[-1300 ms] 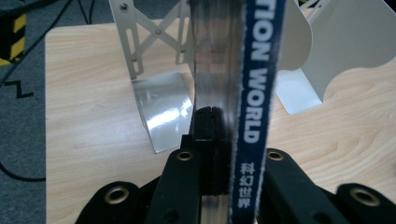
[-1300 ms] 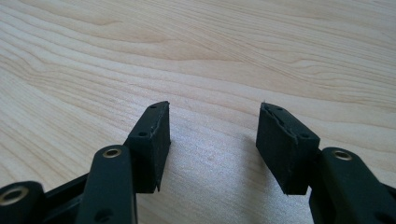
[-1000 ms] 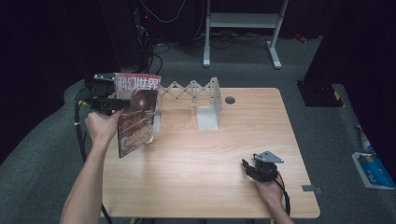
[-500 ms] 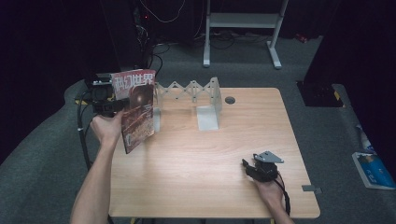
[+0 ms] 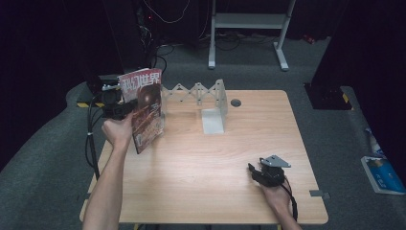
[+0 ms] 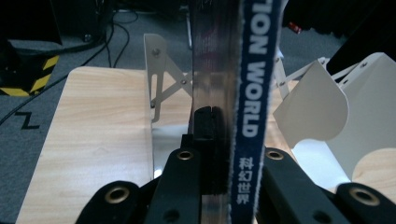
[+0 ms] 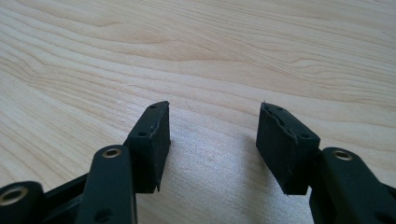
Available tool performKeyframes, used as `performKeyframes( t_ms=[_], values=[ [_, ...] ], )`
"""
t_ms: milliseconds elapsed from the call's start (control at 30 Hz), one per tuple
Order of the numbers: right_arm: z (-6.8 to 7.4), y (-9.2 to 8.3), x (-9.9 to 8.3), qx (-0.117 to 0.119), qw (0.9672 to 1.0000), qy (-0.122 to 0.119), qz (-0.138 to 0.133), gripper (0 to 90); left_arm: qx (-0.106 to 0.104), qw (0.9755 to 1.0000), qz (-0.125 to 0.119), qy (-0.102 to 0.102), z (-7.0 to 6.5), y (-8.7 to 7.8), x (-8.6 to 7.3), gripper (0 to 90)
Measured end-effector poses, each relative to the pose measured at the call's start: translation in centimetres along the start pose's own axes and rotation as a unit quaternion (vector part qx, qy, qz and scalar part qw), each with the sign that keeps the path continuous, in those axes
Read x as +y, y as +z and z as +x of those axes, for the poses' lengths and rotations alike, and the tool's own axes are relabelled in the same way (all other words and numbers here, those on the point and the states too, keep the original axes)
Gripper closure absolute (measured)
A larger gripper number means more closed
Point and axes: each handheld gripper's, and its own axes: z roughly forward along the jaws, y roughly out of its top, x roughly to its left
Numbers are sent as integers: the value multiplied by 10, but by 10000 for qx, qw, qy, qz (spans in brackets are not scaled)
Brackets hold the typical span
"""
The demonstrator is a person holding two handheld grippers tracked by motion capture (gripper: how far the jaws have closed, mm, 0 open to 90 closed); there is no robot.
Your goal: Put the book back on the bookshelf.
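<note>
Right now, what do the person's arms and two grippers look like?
Both forearms are bare, no sleeves. Left gripper: black jaws with brass-ringed holes, black cable trailing. Right gripper: black body, grey three-cornered plate on top, black cable along the wrist, flat black pads.

Magazine [image 5: 145,108], front cover, high view: large white Chinese title across the red top band, reads 科幻世界 (small print lower on the cover too blurred to read).

Magazine spine [image 6: 254,93], left gripper view: white capitals on blue running along the edge, visible part "TION WORLD" (start cut off by the top of the picture); below that, 科幻世界 again in white.
</note>
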Motion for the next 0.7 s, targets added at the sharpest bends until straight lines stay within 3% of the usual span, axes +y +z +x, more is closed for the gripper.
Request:
performKeyframes(
  t_ms=[133, 267, 533, 700],
  values=[
    [0, 0, 0, -3, 10000, -4, -2, 447, -20, 9998, -181, -69, -1, 5, -2, 840],
    [0, 0, 0, -3, 10000, 2, 0, 446, 22, 9995, -308, -7, -3, 11, -4, 840],
    [0, 0, 0, -11, 10000, -8, -4, 445, 14, 9991, -430, -64, -5, 21, -9, 839],
    [0, 0, 0, -15, 10000, -19, -10, 445, -31, 9993, -379, -11, -6, 24, -11, 836]
  ],
)
